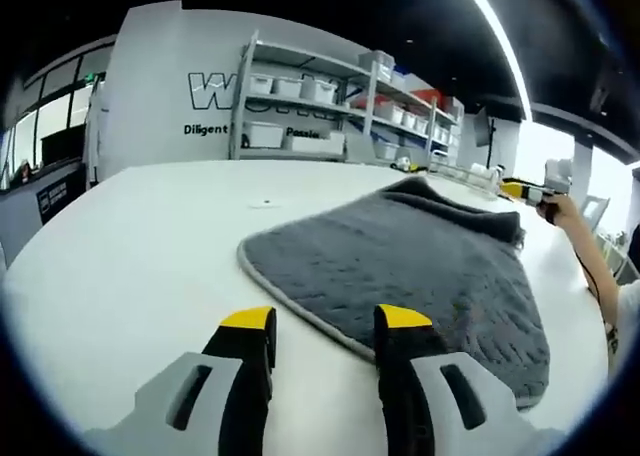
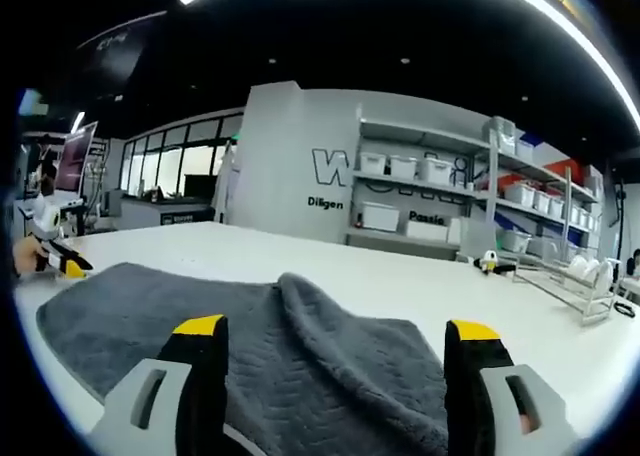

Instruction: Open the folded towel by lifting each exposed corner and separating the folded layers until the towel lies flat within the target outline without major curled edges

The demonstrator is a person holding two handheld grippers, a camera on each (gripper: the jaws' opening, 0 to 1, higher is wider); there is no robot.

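Note:
A dark grey towel [image 1: 400, 266] with a pale hem lies on the white table [image 1: 150, 266], with a raised fold at its far end. My left gripper [image 1: 325, 321] is open just above the towel's near corner; its right fingertip [image 1: 403, 317] is over the hem. The right gripper [image 1: 525, 191] shows at the towel's far side, held by a hand. In the right gripper view the towel [image 2: 200, 326] spreads below my open right gripper [image 2: 335, 328], and a folded ridge [image 2: 320, 301] rises between the jaws. The left gripper [image 2: 60, 261] sits at the towel's far left corner.
A wire dish rack [image 2: 560, 271] and a small yellow-and-black object [image 2: 487, 264] stand on the table to the right. Shelving with white bins [image 1: 300, 106] lines the back wall. Bare table surface [image 2: 400, 286] stretches behind the towel.

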